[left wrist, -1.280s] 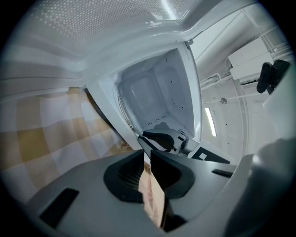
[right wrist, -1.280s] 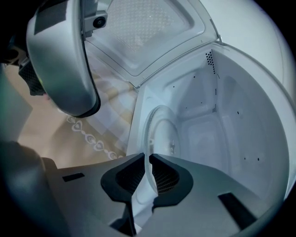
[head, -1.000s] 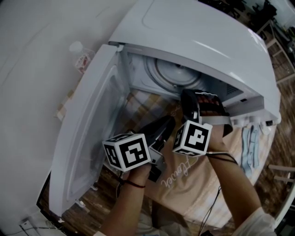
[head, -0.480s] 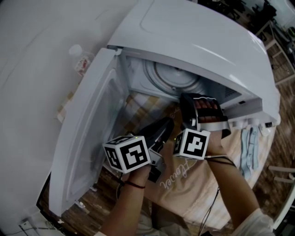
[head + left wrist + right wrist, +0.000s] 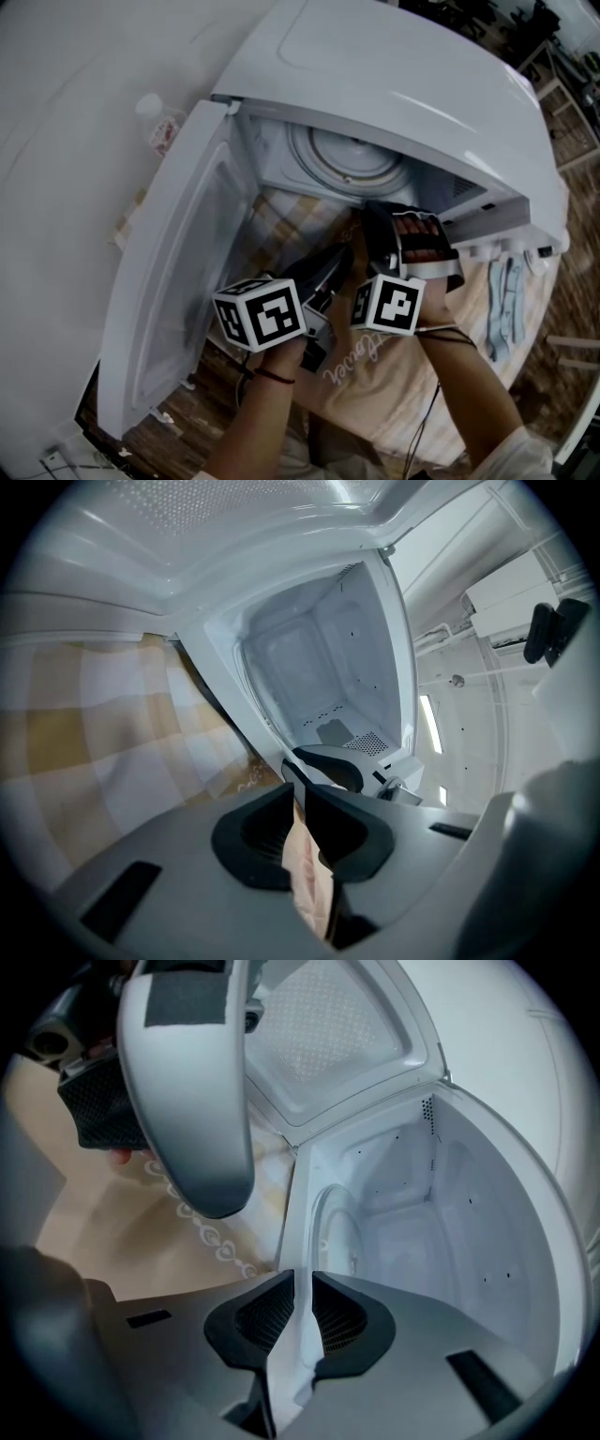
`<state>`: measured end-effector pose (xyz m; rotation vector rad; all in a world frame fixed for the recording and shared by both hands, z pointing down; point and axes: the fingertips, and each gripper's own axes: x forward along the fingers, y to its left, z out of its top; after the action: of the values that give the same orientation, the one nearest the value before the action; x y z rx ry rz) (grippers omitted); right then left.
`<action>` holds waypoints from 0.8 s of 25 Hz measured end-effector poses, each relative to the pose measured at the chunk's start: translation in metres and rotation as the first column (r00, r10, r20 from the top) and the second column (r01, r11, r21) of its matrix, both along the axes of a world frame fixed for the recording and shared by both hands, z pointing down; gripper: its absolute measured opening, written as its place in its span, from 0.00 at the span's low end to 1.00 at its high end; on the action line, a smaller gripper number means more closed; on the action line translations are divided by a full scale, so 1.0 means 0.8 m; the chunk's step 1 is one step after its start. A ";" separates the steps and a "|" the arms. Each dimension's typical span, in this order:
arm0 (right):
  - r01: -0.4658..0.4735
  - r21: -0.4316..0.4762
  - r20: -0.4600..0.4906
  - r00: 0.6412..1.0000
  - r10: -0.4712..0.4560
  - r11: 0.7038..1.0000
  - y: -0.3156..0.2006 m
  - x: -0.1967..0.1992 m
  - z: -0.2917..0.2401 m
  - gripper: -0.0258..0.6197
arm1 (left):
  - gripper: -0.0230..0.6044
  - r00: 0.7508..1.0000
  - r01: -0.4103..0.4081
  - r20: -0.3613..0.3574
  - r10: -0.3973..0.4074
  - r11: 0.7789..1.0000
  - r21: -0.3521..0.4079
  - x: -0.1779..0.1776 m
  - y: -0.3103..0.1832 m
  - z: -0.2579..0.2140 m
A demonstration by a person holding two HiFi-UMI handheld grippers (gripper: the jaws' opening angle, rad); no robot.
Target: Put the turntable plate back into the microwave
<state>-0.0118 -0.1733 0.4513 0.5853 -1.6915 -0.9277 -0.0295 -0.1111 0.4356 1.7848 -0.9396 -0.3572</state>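
The round glass turntable plate (image 5: 349, 161) lies flat on the floor of the open white microwave (image 5: 403, 75); in the right gripper view its rim (image 5: 330, 1232) shows just inside the opening. Both grippers hover in front of the opening, above the cloth. My left gripper (image 5: 337, 253) is shut with nothing between its jaws (image 5: 302, 794). My right gripper (image 5: 377, 214), beside it and closer to the cavity, is also shut and holds nothing (image 5: 302, 1288). Neither touches the plate.
The microwave door (image 5: 178, 281) swings wide open at the left. A beige checked tablecloth (image 5: 375, 375) covers the table under the grippers. A clear bottle (image 5: 157, 120) stands behind the door, and a pale blue cloth (image 5: 502, 300) lies at the right.
My right gripper has drawn back a little from the cavity toward me. The left gripper has barely shifted. The plate stays in place inside.
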 end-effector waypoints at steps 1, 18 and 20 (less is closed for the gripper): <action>-0.008 -0.006 0.014 1.000 0.008 1.000 0.001 0.001 0.000 0.14 | 0.10 1.000 -0.001 0.003 0.001 1.000 0.001 0.000 0.000 0.000; -0.187 -0.308 0.553 0.763 0.335 0.933 0.026 0.017 -0.061 0.13 | 0.07 0.985 0.000 0.167 -0.038 0.975 0.223 0.005 0.004 -0.041; -0.176 -0.355 0.620 0.690 0.372 0.918 0.033 0.020 -0.072 0.13 | 0.06 0.979 -0.008 0.198 -0.049 0.960 0.281 0.007 0.007 -0.054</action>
<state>0.0041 -0.1470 0.3934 1.0508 -2.2476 -0.2322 -0.0242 -0.1054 0.3925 2.1026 -1.0948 -0.3380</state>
